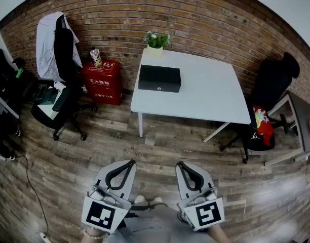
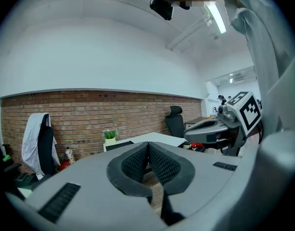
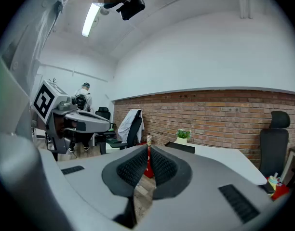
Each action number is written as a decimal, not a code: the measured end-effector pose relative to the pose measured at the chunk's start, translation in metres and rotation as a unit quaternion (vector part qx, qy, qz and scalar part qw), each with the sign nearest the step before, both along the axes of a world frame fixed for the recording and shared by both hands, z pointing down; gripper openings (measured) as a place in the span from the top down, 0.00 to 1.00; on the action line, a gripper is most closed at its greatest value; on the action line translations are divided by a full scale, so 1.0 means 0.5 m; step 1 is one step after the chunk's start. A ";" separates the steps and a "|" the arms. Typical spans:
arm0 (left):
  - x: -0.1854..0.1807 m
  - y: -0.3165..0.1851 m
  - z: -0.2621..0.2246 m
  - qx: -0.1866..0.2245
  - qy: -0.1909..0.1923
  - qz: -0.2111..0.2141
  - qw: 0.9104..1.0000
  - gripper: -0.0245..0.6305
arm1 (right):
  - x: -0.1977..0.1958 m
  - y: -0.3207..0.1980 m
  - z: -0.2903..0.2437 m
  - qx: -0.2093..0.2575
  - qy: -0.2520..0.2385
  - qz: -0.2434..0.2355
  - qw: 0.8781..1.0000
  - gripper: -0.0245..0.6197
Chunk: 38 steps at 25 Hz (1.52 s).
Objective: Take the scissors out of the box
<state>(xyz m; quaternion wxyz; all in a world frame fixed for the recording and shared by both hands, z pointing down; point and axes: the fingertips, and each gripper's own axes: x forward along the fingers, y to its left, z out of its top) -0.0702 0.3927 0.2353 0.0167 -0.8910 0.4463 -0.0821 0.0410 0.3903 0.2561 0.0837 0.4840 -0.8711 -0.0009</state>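
Left gripper, right gripper closed, empty; black box shut on table, scissors unseen.

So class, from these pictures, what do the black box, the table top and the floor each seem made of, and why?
Black box: matt black, crisp edges; metal or hard plastic, unclear which. Table top: smooth plain white, likely laminated board. Floor: wood or wood-look planks, with grain and board seams showing.
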 end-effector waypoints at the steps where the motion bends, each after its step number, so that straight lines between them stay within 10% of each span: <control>1: 0.003 0.000 -0.001 0.001 -0.002 0.002 1.000 0.94 | 0.003 0.001 0.004 -0.007 0.006 -0.001 1.000 0.89; 38: -0.059 -0.032 0.000 0.019 -0.023 0.060 0.998 0.94 | -0.077 -0.022 0.012 -0.018 0.008 0.040 0.999 0.89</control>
